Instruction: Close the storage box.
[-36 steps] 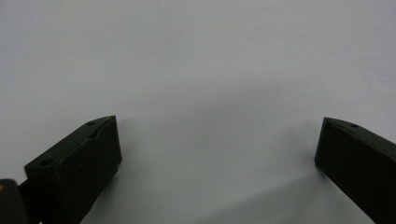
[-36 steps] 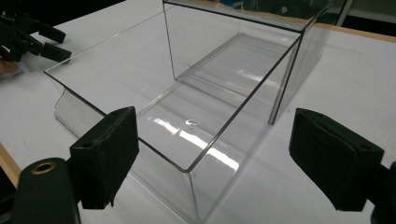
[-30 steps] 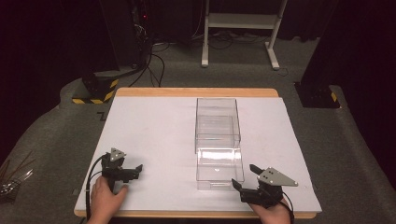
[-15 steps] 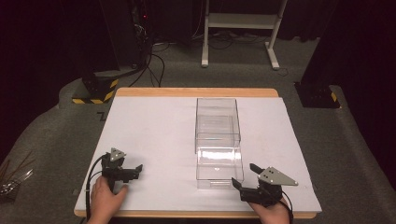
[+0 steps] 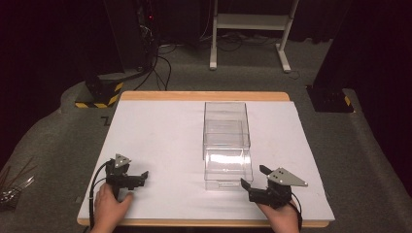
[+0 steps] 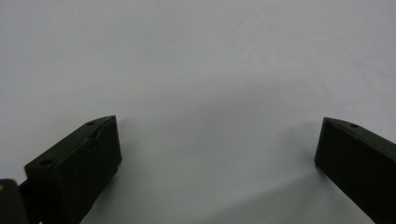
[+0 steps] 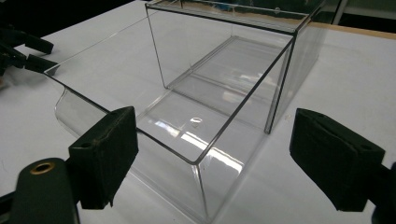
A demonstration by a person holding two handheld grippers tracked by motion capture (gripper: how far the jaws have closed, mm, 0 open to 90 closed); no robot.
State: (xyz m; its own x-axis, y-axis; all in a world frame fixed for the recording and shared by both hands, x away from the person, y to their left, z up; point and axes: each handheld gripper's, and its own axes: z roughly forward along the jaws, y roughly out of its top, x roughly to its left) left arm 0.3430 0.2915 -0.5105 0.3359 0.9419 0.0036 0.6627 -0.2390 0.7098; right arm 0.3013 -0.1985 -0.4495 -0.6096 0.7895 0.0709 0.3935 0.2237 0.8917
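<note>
Nothing moved; both grippers gape, empty.

**A dark room around a white table**

The table (image 5: pixel 160 141) has a white top and a wooden edge at the far side. It stands on a grey carpet floor (image 5: pixel 194 77). Behind it the room is very dark. A white metal stand (image 5: pixel 250 22) is at the back, with black cables (image 5: pixel 160 63) on the floor near it. A base with yellow-black stripes (image 5: pixel 99 92) stands left of the table.
</note>
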